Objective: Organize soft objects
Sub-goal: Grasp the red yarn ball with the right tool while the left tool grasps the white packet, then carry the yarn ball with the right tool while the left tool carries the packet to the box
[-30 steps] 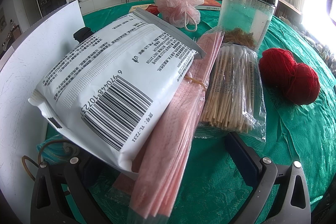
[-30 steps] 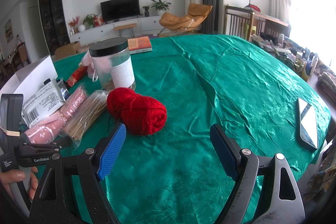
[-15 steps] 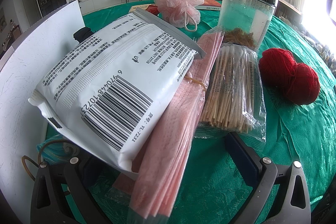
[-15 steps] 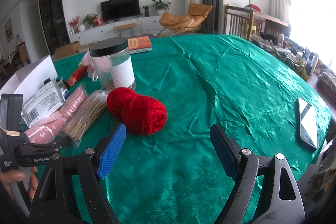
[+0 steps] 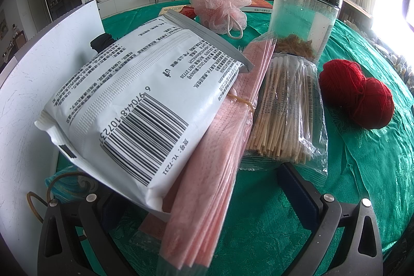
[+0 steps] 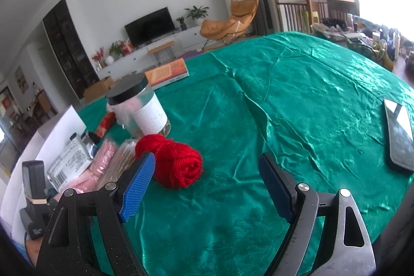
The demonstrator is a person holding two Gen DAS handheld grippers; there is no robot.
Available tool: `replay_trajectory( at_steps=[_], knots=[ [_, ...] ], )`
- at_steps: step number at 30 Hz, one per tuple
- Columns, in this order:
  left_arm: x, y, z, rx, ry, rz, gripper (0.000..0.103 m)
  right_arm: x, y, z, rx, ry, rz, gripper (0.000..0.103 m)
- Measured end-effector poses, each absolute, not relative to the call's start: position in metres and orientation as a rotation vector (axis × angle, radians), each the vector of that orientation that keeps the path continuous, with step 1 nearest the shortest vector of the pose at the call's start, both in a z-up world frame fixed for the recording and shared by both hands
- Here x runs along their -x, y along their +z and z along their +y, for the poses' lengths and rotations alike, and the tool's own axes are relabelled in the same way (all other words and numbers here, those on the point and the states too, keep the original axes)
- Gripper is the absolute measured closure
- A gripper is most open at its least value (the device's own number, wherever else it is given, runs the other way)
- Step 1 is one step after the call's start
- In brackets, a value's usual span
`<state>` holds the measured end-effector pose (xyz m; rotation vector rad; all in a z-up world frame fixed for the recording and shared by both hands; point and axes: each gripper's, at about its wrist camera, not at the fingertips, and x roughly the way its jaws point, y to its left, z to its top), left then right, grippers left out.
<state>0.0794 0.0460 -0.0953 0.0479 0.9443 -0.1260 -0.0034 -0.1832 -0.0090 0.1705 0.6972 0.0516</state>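
Both pairs of jaws stand wide apart and hold nothing. Those of the left gripper (image 5: 204, 193) straddle the near ends of a white plastic pack with a printed barcode (image 5: 145, 105) and a clear sleeve of pink face masks (image 5: 214, 154); the pack leans across the masks. Just beside the masks lies a clear bag of wooden-stemmed cotton swabs (image 5: 284, 110), its near edge touching the inside of that gripper's right finger. Behind the swabs stands a clear plastic jar with a black lid (image 5: 302, 17), upright and closed, with a thin layer of brown fibrous stuff at the bottom and little else inside.

The soft red yarn ball (image 6: 173, 162) rests on the green satin tablecloth (image 6: 297, 100), just ahead of the right gripper (image 6: 207, 185) and beside its left finger, not touching it.

Only the left wrist view shows the pink mesh bath puff (image 5: 222, 7) behind the jar and the white board (image 5: 38, 74) standing at the left. Only the right wrist view shows the dark smartphone (image 6: 398, 136) lying well apart at the right and the orange-covered book (image 6: 168, 73) beyond the jar.
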Motion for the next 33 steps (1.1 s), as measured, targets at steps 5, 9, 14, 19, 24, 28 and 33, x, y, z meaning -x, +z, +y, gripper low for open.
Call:
replay_trajectory(
  at_steps=[5, 9, 14, 19, 24, 28, 33],
  knots=[
    [-0.079, -0.095, 0.046, -0.048, -0.126, 0.944, 0.000, -0.044, -0.013, -0.116, 0.236, 0.264, 0.815, 0.018],
    [-0.073, -0.093, 0.048, -0.065, -0.148, 0.987, 0.000, -0.078, -0.038, -0.072, 0.451, 0.260, 0.920, 0.019],
    [-0.045, -0.070, 0.058, -0.033, -0.267, 1.058, 0.000, -0.077, -0.044, -0.093, 0.345, 0.233, 0.957, 0.051],
    [-0.046, -0.014, 0.054, -0.188, -0.264, 0.960, 0.000, -0.046, -0.028, -0.142, 0.142, 0.165, 0.919, 0.054],
    [-0.092, -0.013, 0.047, -0.389, -0.203, 0.976, 0.000, -0.023, -0.020, -0.171, -0.120, 0.158, 0.861, 0.054],
    [-0.118, -0.030, 0.053, -0.377, -0.197, 1.051, 0.000, -0.013, -0.023, -0.184, -0.295, 0.144, 0.804, 0.054],
    [-0.123, -0.042, 0.052, -0.404, -0.222, 1.078, 0.000, -0.003, -0.028, -0.196, -0.361, 0.075, 0.747, 0.054]
  ],
)
